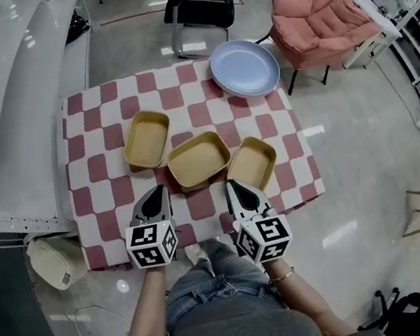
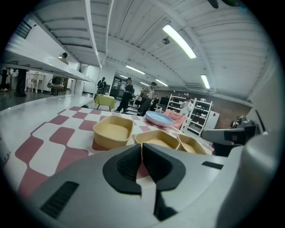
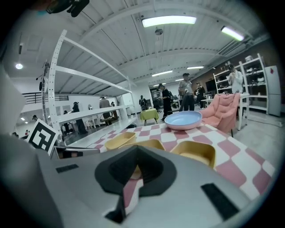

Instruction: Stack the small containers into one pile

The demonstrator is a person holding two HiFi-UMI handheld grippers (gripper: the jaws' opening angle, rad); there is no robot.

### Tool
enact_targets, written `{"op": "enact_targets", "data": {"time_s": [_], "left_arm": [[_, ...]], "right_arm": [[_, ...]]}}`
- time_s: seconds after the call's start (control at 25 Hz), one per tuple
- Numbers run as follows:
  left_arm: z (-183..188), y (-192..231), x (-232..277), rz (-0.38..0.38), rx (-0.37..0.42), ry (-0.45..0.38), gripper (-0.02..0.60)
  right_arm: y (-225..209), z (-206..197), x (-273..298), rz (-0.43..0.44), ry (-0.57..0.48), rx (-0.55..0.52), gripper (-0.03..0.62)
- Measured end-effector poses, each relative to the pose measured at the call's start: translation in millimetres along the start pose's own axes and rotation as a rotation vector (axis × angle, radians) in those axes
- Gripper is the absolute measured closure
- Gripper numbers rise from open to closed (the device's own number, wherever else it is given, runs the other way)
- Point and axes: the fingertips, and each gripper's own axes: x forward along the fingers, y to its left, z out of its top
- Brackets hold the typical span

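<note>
Three tan rectangular containers sit apart in a row on the red-and-white checked table (image 1: pixel 99 174): left container (image 1: pixel 147 138), middle container (image 1: pixel 198 159), right container (image 1: pixel 251 162). All three are empty. My left gripper (image 1: pixel 158 190) hovers at the near edge, just short of the middle container, its jaws shut on nothing. My right gripper (image 1: pixel 230 184) is beside it, close to the right container, its tips together and empty. In the left gripper view the left gripper (image 2: pixel 141 149) points at the middle container (image 2: pixel 156 139). The right gripper (image 3: pixel 136 150) faces the same row (image 3: pixel 196 152).
A pale blue plate (image 1: pixel 244 67) lies at the table's far right corner. A black chair (image 1: pixel 199 5) and a pink armchair (image 1: pixel 321 21) stand beyond the table. White shelving (image 1: pixel 0 103) runs along the left. A pale bag (image 1: pixel 54 261) lies on the floor. People stand far back.
</note>
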Motion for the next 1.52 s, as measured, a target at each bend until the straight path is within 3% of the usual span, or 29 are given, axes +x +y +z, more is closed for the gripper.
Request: {"op": "enact_targets", "data": {"time_s": [0.36, 0.64, 0.92, 1.32, 1.52], "left_arm": [[5, -80, 39, -0.162, 0.151, 0.079, 0.561], [-22, -138, 58, -0.278, 0.147, 0.166, 0.54], [-40, -155, 69, -0.291, 0.196, 0.233, 0.494], [-54, -162, 91, -0.277, 0.099, 0.312, 0.476], [-55, -162, 101, -0.238, 0.098, 0.33, 0.476]], "right_arm": [[-57, 2, -30, -0.157, -0.033, 0.073, 0.584], [-89, -3, -60, -0.258, -0.039, 0.101, 0.583], [-115, -19, -80, -0.327, -0.034, 0.155, 0.583], [-138, -32, -92, -0.37, -0.031, 0.197, 0.583], [-148, -34, -97, -0.393, -0.029, 0.209, 0.584]]}}
